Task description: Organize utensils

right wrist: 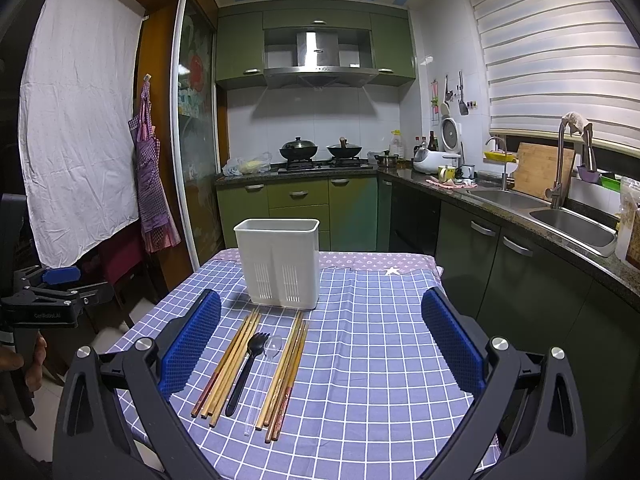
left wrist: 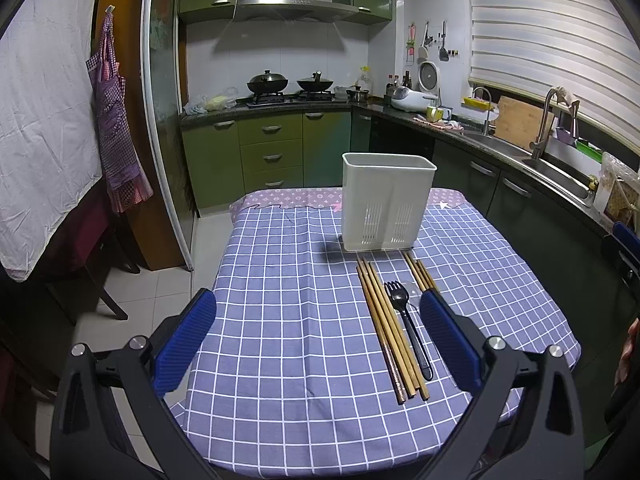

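Both the left gripper point(left wrist: 316, 340) and right gripper point(right wrist: 320, 344) hang wide open, holding nothing. The chopsticks point(right wrist: 236, 364), fork point(right wrist: 245, 372) and white holder point(right wrist: 280, 264) lie ahead between the right jaws, bare tablecloth point(right wrist: 380, 360) alongside.

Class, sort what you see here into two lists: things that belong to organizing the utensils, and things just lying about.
Belongs to the job:
holder
left chopsticks
right chopsticks
fork
clear spoon
left gripper
right gripper

Just lying about:
woks
cutting board
apron
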### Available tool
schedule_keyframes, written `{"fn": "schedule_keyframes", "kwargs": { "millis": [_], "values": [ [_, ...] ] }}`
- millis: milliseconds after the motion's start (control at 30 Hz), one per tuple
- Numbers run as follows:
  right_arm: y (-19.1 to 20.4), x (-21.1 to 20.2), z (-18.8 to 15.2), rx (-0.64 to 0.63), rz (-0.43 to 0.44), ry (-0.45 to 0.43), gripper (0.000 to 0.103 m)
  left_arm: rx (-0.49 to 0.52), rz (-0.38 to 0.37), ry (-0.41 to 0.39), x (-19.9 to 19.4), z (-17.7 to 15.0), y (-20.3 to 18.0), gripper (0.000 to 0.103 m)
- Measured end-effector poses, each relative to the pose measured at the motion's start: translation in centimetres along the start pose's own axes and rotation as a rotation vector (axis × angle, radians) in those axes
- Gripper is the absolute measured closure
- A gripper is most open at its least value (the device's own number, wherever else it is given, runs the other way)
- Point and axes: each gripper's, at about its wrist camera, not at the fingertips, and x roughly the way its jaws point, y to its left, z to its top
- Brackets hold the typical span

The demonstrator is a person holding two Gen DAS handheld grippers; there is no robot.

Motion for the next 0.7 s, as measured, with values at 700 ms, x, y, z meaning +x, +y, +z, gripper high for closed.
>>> {"fn": "schedule_keyframes", "kwargs": {
  "millis": [700],
  "values": [
    [-0.7, 2.9, -0.6, -0.022, -0.024, 0.076, 0.004, 0.025, 0.006, 0.058, 2.7, 0.7, -0.5, 0.006]
  ]
}}
